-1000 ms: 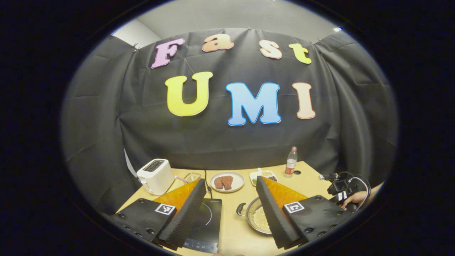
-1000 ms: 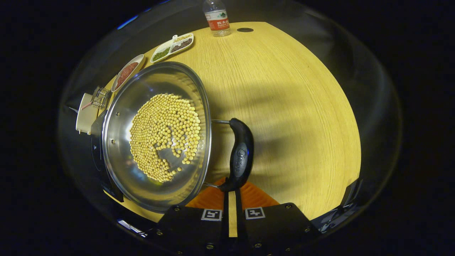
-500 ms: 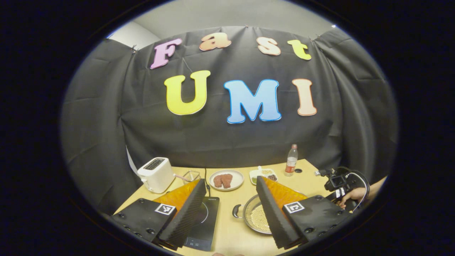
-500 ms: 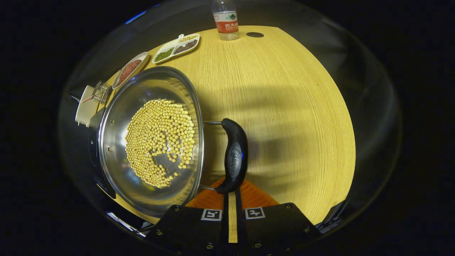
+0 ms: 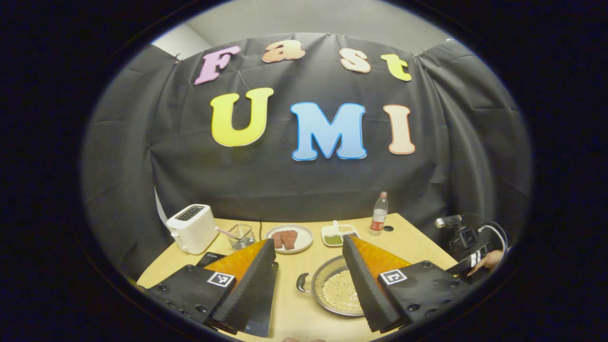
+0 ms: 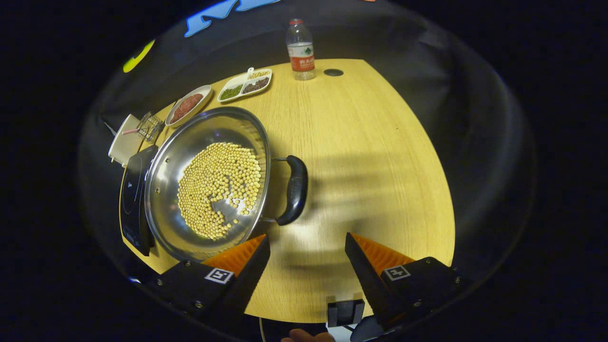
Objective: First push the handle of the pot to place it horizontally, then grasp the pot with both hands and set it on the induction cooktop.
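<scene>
A steel pot (image 6: 209,190) holding yellow beans stands on the wooden table (image 6: 370,156). Its black side handle (image 6: 295,190) points toward my right gripper (image 6: 306,240), which is open and sits a little back from the handle, touching nothing. The black induction cooktop (image 6: 135,199) lies just beyond the pot's far side. In the left gripper view the pot (image 5: 332,289) shows between the fingers of my open left gripper (image 5: 308,242), with its other handle (image 5: 302,282) facing left. The cooktop (image 5: 259,304) is partly hidden behind the left finger. The other gripper (image 5: 468,237) hangs at the far right.
A white toaster (image 6: 123,145) and a wire basket (image 6: 149,126) stand past the cooktop. A plate of meat (image 6: 187,104), a divided dish (image 6: 244,85) and a water bottle (image 6: 300,50) line the table's back edge. A hand (image 5: 489,260) holds the right gripper.
My right gripper was shut at the pot's handle; it has opened and drawn back and up from it. The left gripper's view has shifted, bringing the pot more between its fingers.
</scene>
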